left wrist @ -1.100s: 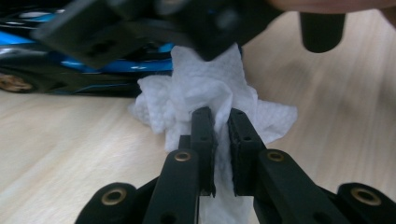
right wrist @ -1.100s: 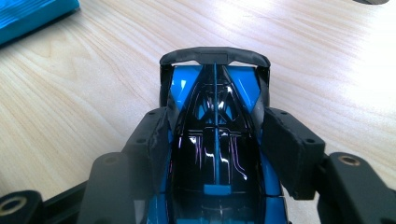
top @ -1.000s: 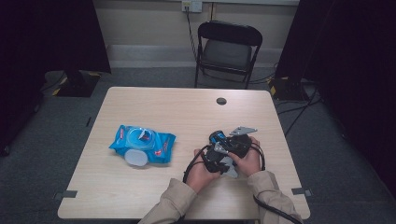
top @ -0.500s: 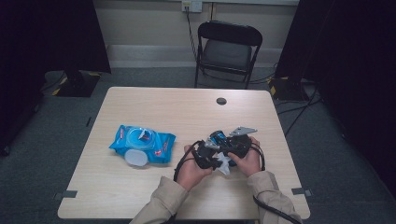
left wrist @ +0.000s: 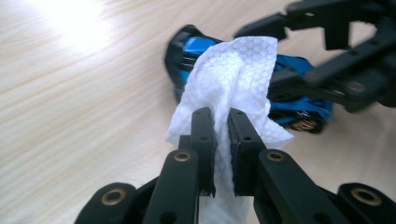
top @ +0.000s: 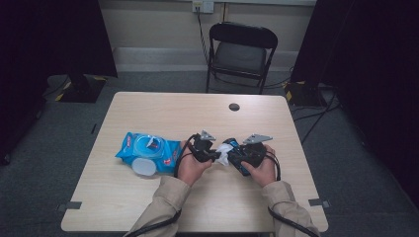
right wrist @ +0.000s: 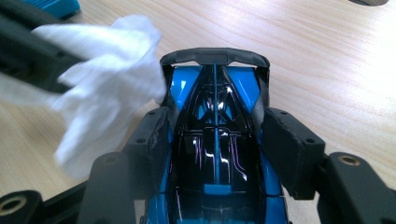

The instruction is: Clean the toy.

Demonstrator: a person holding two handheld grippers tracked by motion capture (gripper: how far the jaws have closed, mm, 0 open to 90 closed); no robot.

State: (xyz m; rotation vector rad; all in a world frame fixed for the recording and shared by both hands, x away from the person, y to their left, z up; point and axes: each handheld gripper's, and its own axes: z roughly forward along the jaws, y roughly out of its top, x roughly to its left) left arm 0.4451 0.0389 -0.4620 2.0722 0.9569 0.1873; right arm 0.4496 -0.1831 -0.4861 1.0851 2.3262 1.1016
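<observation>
A blue and black toy car sits between the jaws of my right gripper, which is shut on its sides and holds it just above the table. My left gripper is shut on a crumpled white wipe. The wipe touches one end of the toy car. In the high view the left gripper and right gripper meet near the table's middle, with the wipe between them.
A blue pack of wipes with its round lid open lies left of the hands. A small black round spot marks the far side of the table. A black folding chair stands beyond the table.
My left gripper has slid to the left with the wipe, from over the car to its end. The right gripper and the car have stayed put.
</observation>
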